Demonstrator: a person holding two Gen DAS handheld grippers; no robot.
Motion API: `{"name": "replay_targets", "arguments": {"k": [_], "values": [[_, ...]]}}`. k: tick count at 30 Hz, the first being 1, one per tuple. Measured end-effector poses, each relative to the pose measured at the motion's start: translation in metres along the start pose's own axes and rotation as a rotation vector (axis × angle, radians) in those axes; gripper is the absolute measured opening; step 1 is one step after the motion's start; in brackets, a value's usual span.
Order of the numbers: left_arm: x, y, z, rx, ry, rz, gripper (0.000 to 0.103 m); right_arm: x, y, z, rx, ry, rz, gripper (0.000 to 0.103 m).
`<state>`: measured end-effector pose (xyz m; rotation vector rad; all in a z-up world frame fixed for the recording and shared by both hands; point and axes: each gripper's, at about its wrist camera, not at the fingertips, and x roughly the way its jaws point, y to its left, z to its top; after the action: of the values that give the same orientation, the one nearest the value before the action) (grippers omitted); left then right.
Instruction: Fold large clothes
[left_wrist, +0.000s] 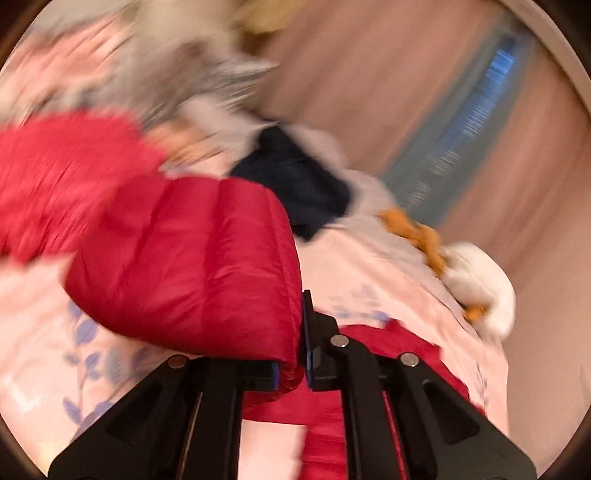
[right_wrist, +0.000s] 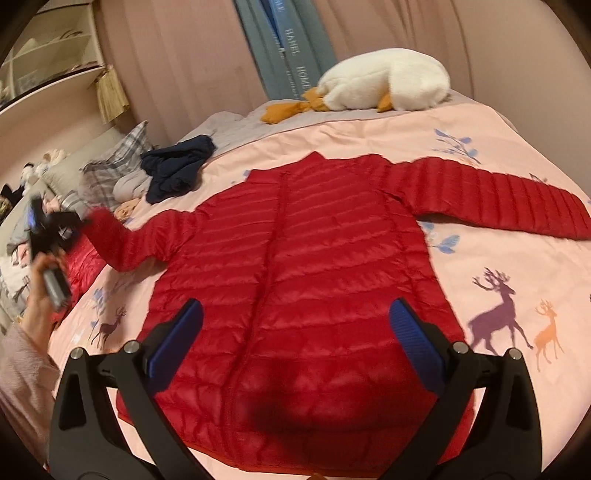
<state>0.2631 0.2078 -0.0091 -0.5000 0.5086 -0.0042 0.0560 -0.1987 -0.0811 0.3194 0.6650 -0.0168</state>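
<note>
A red quilted puffer jacket lies spread flat on the pink bedspread, its right sleeve stretched out to the right. My left gripper is shut on the cuff of the left sleeve and holds it lifted above the bed; the left wrist view is blurred. The same gripper shows in the right wrist view at the far left, holding the sleeve end up. My right gripper is open and empty above the jacket's lower hem.
A white plush goose lies at the bed's far end. A dark navy garment and plaid pillows lie at the far left. Pink curtains and a shelf stand behind.
</note>
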Motion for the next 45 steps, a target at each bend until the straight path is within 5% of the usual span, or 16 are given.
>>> {"name": "replay_targets", "arguments": {"k": [5, 11, 12, 13, 14, 15, 16, 21, 28, 34, 45], "values": [[-0.001, -0.119, -0.021, 0.243, 0.057, -0.114, 0.009, -0.007, -0.027, 0.0, 0.041, -0.001, -0.026, 0.101], [0.045, -0.228, -0.098, 0.454, 0.236, -0.159, 0.012, -0.016, -0.062, 0.004, 0.084, -0.009, -0.064, 0.101], [0.058, -0.238, -0.113, 0.469, 0.272, -0.151, 0.019, -0.017, -0.068, 0.005, 0.091, -0.009, -0.069, 0.101], [0.069, -0.244, -0.128, 0.467, 0.316, -0.158, 0.037, -0.017, -0.072, 0.006, 0.095, -0.01, -0.073, 0.101], [0.083, -0.246, -0.136, 0.464, 0.362, -0.174, 0.053, -0.017, -0.078, 0.007, 0.102, -0.009, -0.079, 0.101], [0.095, -0.244, -0.144, 0.462, 0.407, -0.179, 0.083, -0.015, -0.084, 0.009, 0.106, -0.005, -0.082, 0.101], [0.102, -0.244, -0.155, 0.455, 0.426, -0.147, 0.087, -0.014, -0.087, 0.011, 0.108, 0.001, -0.081, 0.101], [0.091, -0.219, -0.171, 0.437, 0.466, -0.209, 0.087, 0.007, -0.1, 0.026, 0.11, 0.035, -0.044, 0.101], [0.082, -0.13, -0.127, 0.313, 0.385, -0.192, 0.087, 0.079, -0.096, 0.07, 0.139, 0.084, 0.067, 0.101], [0.103, -0.067, -0.108, 0.069, 0.396, -0.22, 0.087, 0.149, -0.058, 0.117, -0.008, 0.074, -0.113, 0.101], [0.137, -0.082, -0.122, 0.192, 0.418, -0.214, 0.087, 0.208, -0.023, 0.145, -0.205, 0.022, -0.261, 0.101]]}}
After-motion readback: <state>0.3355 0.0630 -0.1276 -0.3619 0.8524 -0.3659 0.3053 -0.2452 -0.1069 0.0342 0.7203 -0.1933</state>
